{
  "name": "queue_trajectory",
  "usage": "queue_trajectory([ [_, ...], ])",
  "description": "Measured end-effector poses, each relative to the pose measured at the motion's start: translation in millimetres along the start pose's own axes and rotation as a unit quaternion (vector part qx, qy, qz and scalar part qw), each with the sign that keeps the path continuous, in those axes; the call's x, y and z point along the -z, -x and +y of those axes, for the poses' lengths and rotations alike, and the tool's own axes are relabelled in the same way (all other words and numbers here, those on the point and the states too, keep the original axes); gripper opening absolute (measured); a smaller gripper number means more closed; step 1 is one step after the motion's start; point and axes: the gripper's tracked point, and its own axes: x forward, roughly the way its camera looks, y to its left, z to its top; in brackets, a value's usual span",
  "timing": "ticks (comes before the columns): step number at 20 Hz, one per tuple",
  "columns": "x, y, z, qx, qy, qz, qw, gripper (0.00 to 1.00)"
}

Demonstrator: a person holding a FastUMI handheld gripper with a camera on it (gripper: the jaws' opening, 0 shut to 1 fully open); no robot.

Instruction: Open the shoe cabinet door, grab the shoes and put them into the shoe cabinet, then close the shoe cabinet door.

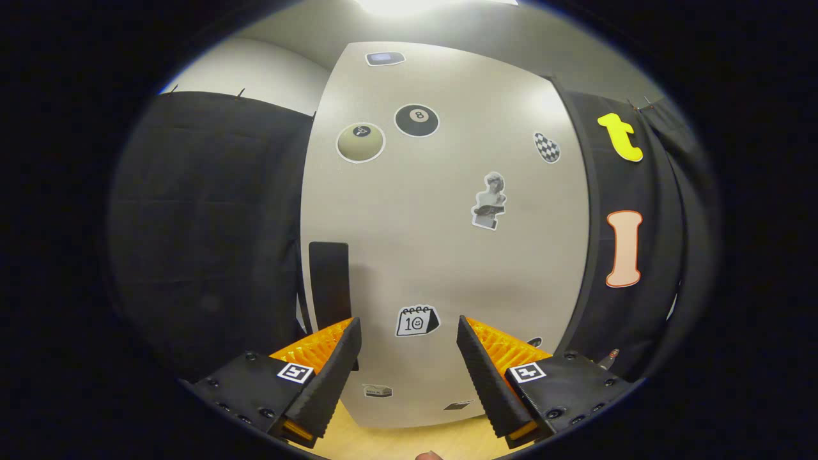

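Observation:
The pale grey shoe cabinet door (441, 255) stands shut straight ahead, covered with several stickers. A dark upright handle (329, 287) sits near the door's left edge, just beyond and above the left finger. My gripper (409, 335) is open, its fingers spread apart close in front of the lower door, with nothing between them.
Black cloth walls (204, 243) flank the cabinet on both sides. A light wooden floor (409, 441) shows below the door between the fingers. A white wall and ceiling light lie above.

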Motion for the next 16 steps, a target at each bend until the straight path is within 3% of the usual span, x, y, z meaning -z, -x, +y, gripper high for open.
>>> queue_trajectory([
  [2,2,-27,-8,0.018,0.003,0.006,1.000,0.95],
  [8,9,-47,-7,0.007,-0.052,0.015,0.999,0.95],
  [16,14,-56,-15,0.061,-0.018,0.006,0.998,0.95],
])
